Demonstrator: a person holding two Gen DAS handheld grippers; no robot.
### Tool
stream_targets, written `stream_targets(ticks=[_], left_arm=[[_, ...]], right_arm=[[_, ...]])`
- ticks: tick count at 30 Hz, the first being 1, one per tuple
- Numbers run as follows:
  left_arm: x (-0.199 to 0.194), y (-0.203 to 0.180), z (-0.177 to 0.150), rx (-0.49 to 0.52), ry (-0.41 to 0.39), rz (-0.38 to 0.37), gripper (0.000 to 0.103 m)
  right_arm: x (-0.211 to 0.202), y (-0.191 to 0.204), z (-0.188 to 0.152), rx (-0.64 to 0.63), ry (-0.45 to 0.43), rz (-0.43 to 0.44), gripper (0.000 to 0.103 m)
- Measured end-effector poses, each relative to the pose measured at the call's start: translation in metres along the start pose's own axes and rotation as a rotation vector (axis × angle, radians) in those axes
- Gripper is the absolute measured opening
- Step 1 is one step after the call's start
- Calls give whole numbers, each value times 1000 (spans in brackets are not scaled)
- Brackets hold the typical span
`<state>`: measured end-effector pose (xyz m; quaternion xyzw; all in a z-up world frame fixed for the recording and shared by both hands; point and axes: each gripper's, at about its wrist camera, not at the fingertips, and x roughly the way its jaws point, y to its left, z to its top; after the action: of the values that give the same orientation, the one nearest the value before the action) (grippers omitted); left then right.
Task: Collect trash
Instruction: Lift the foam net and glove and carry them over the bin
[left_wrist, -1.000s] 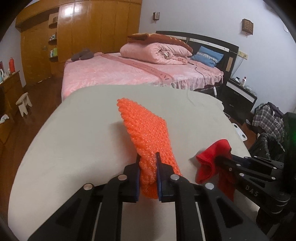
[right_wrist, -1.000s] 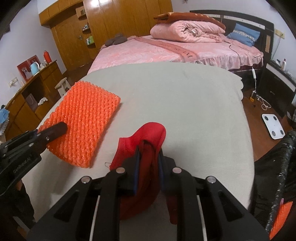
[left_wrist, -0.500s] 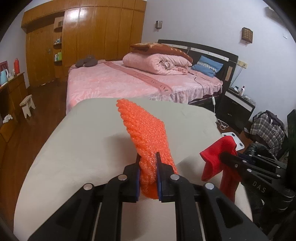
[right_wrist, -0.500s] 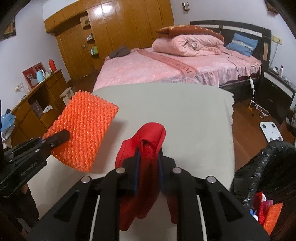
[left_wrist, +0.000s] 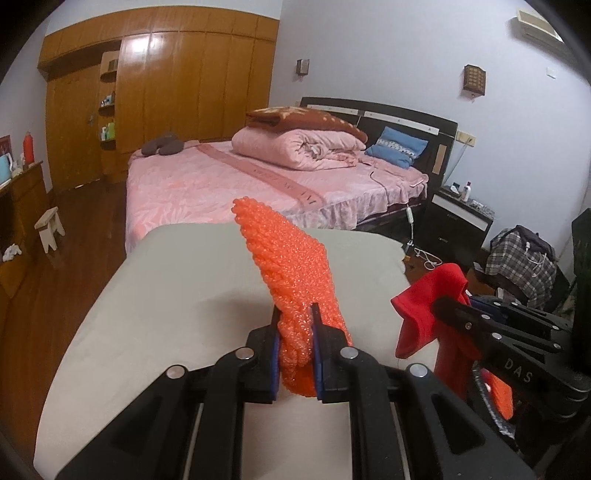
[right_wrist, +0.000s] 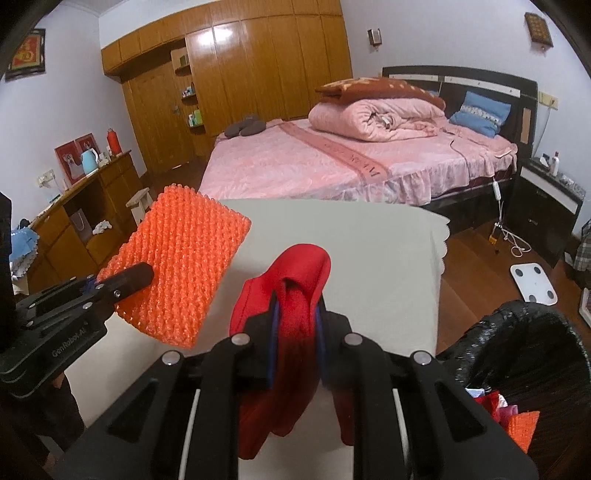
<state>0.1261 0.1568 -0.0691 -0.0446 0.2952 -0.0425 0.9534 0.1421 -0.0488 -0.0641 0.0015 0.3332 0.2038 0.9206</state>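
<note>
The left gripper (left_wrist: 294, 347) has its fingers (left_wrist: 274, 354) pressed onto the near corner of a bright orange bubbly foam-net sheet (left_wrist: 291, 273), which stands up from the pinch, clear of the desk covered in pale grey-beige cloth (left_wrist: 166, 295). From the right wrist view the same sheet (right_wrist: 184, 258) shows as a flat rectangle held by one corner at the left, above the desk's left edge. The right gripper (right_wrist: 295, 332) pinches a crumpled red fabric scrap (right_wrist: 291, 291) between its fingers (right_wrist: 320, 332); the scrap hangs limp on both sides of the grip and is off the desk (right_wrist: 369, 258). In the left view this scrap (left_wrist: 424, 314) dangles just right of the desk's edge. A bin lined with a black plastic bag (right_wrist: 517, 332) sits low at the right, beside the desk, with red and orange scraps inside it. Beyond the desk stands a bed with pink bedding (left_wrist: 221, 184) in front of a wooden wardrobe wall (left_wrist: 184, 92)
</note>
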Motion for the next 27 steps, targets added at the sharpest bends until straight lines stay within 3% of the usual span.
stream_targets(ticks=[17, 27], left_arm=[[-32, -43, 12, 46, -59, -59, 13], [-34, -89, 9, 97, -53, -128, 14]], right_arm=[[-58, -19, 1, 11, -79, -34, 16], [-90, -56, -10, 58, -106, -102, 16]])
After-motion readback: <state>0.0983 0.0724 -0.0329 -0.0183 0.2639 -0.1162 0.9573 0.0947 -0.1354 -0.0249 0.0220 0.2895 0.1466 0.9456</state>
